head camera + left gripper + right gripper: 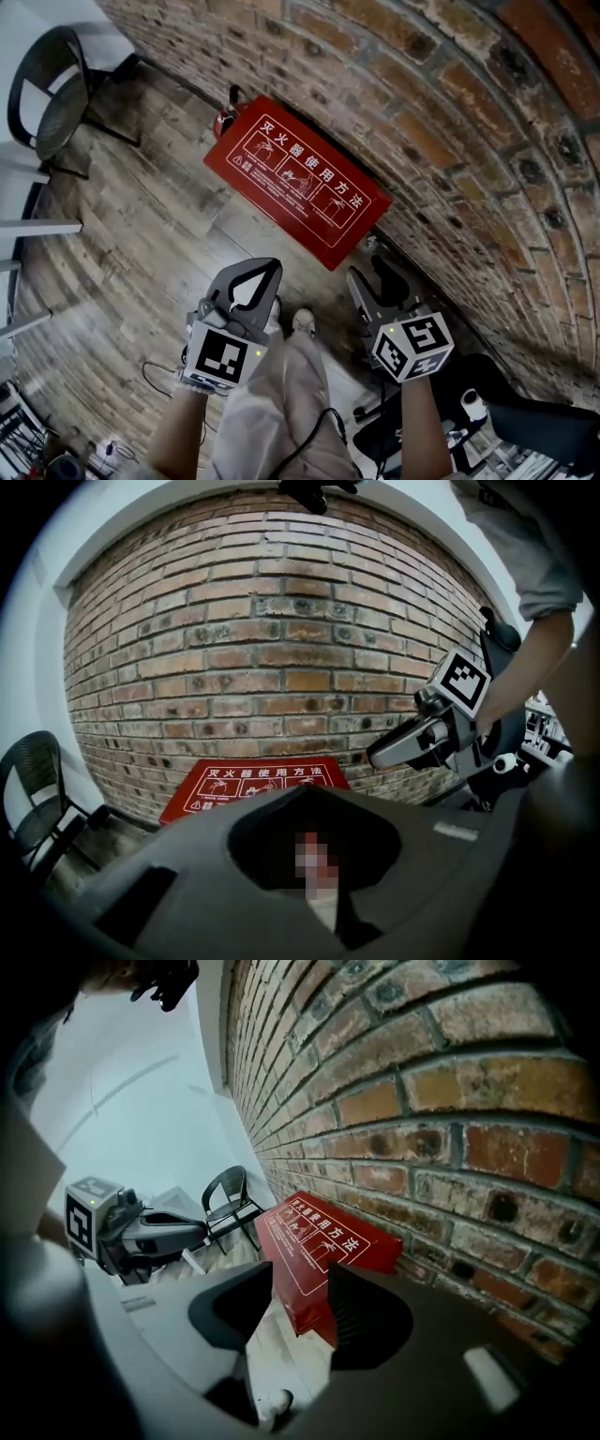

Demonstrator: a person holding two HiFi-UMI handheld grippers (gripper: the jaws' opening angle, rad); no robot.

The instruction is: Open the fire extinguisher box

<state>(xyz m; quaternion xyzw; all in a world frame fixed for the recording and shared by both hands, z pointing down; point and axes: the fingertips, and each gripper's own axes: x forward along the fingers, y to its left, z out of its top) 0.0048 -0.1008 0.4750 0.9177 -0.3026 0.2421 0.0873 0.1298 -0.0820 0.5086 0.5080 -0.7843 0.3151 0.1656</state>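
Observation:
The red fire extinguisher box (295, 183) lies on the wooden floor against the brick wall, its lid with white printed instructions closed. It also shows in the left gripper view as the red box (253, 782) and in the right gripper view as the red box (314, 1241). My left gripper (267, 268) hovers short of the box's near edge, jaws shut with nothing in them (305, 794). My right gripper (367, 277) hangs near the box's right corner, jaws open and empty (300, 1288). Neither gripper touches the box.
A brick wall (450, 112) runs behind the box. A black chair (56, 94) stands at the far left. A red extinguisher top (228, 111) peeks out behind the box. My legs and a shoe (302, 321) are below the grippers. Dark equipment (525, 422) sits at the lower right.

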